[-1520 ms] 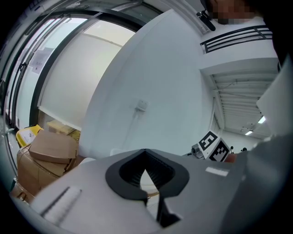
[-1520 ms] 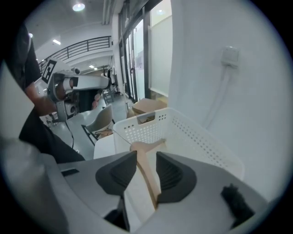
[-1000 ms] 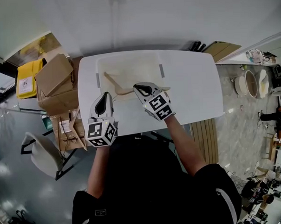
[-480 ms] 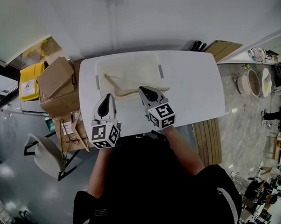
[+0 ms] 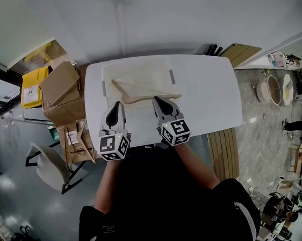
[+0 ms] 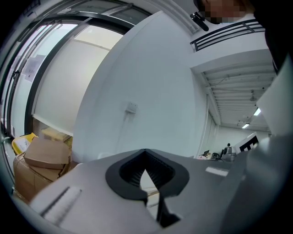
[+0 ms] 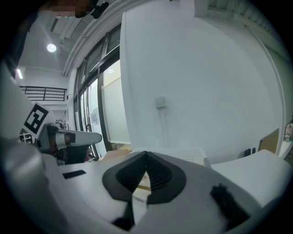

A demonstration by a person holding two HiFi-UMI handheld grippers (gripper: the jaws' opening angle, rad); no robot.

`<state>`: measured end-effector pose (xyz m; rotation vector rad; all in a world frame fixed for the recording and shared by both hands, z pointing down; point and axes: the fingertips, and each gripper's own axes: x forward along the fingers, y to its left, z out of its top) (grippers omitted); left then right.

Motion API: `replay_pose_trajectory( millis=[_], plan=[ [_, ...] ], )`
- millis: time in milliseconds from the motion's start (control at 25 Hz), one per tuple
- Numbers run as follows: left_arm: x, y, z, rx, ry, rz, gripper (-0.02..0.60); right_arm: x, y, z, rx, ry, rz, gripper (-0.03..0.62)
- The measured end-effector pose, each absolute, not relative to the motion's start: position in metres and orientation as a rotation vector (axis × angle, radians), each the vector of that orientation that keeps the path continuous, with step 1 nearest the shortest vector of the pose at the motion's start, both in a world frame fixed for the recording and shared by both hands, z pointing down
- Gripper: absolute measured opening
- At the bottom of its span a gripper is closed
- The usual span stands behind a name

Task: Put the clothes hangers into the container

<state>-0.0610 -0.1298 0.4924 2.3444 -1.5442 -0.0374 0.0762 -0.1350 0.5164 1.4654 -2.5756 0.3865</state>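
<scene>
Head view, from the person outward. Two forearms reach forward from a black-clad torso, each hand carrying tongs topped by a cube with square markers. The left tongs (image 5: 115, 106) hang over the near edge of the white bench (image 5: 210, 95). Their jaws are together at the tip and hold nothing; only a narrow slit remains between the ribbed pads in the left gripper view. The right tongs (image 5: 158, 99) sit slightly farther in, likewise closed at the tip and empty. In the head view their tip lies at the near edge of a wooden clothes hanger (image 5: 136, 98); contact cannot be judged. The hanger lies inside the pale, translucent container (image 5: 137, 69) toward its near wall. Its right end reaches about as far as the container's right wall — whether it rests on the rim cannot be told. The container stands on the far half of the bench, left of centre, close to a plain white wall. Beside the bench's left end stand stacked cardboard boxes (image 5: 59, 89), with a yellow bin (image 5: 31, 87) just beyond them.
</scene>
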Motion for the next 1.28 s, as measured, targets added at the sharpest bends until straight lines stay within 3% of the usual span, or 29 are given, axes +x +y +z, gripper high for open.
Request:
replay_pose_trajectory(
  millis=[1280],
  plan=[
    [-0.0599, -0.1280, 0.4915, 2.352, -1.541, -0.025, 0.006, 0.0747, -0.1301, 0.5124, 1.412, -2.574, 0.315, 0.014]
  ],
)
